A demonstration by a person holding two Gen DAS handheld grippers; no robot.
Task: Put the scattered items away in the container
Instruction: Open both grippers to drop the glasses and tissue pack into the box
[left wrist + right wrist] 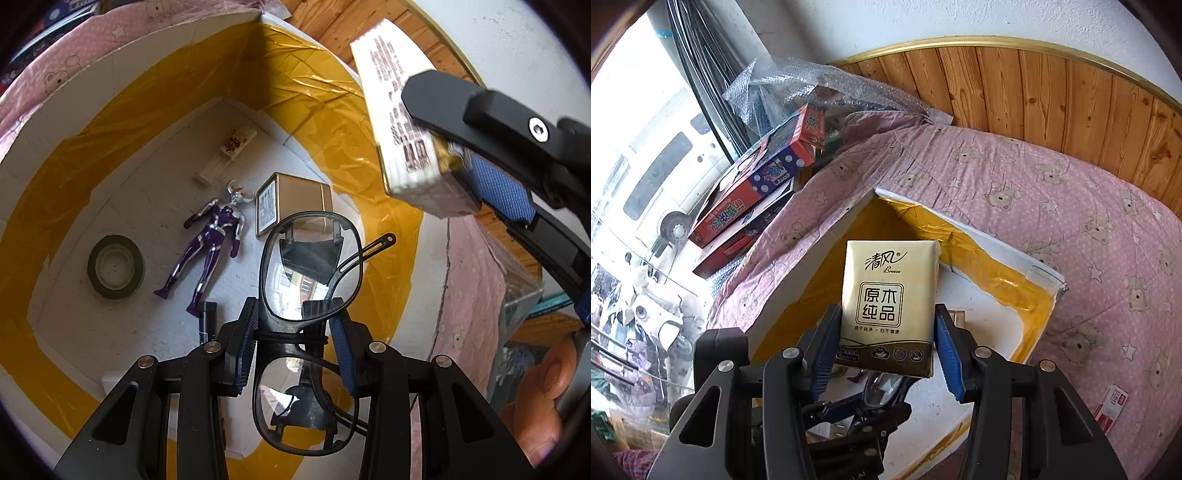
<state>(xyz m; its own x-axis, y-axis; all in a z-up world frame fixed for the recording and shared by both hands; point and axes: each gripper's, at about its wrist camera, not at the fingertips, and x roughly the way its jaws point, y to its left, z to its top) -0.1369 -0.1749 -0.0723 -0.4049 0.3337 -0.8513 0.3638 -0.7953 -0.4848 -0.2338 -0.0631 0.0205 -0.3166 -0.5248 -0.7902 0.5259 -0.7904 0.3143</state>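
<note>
My left gripper (pixel 295 321) is shut on a pair of black-framed glasses (pixel 310 266), which hang above the inside of a white foam box (pixel 110 92) lined with yellow tape. My right gripper (pixel 886 332) is shut on a cream and gold tissue pack (pixel 886 295), held upright over the box's rim (pixel 820 236). In the left wrist view the right gripper (pixel 454 158) and its tissue pack (pixel 399 122) come in from the upper right. The glasses (pixel 882 387) and the left gripper (pixel 857 406) show below the pack in the right wrist view.
On the box floor lie a purple figure (pixel 210 243), a green tape roll (pixel 116 267), a gold tin (pixel 295 203), a small white stick (pixel 229 151) and a black cylinder (pixel 207 317). The box sits on a pink bedsheet (pixel 1071 206). Toy boxes (pixel 757 184) are at left, a red-white packet (pixel 1112 406) at right.
</note>
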